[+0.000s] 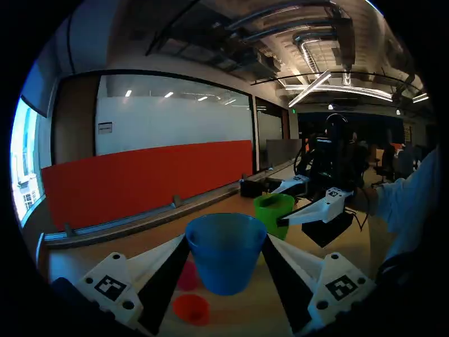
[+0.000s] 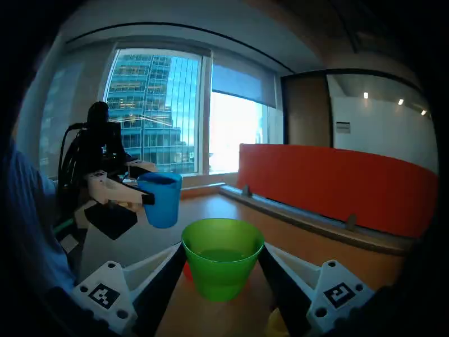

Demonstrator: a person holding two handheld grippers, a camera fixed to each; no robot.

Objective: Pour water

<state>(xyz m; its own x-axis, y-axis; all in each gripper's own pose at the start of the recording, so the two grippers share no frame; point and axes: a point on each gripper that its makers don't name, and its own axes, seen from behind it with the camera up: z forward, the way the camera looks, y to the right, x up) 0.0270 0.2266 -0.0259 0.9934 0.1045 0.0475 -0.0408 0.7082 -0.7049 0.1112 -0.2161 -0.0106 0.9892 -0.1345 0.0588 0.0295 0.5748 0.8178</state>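
A blue cup (image 1: 226,253) sits upright between the fingers of my left gripper (image 1: 225,264), which is shut on it above the wooden table (image 1: 140,241). The right gripper view shows this blue cup (image 2: 160,198) held at the left. My right gripper (image 2: 223,269) is shut on a green cup (image 2: 223,264) holding a little liquid, upright. In the left gripper view the green cup (image 1: 273,213) and the right gripper (image 1: 292,216) are held just beyond the blue cup, to its right.
Two small red cups (image 1: 191,308) stand on the table below my left gripper. An orange partition (image 1: 146,180) runs along the table's far side. A dark stand with cables (image 1: 331,163) rises at the right. A person's light blue sleeve (image 1: 409,196) is at the right edge.
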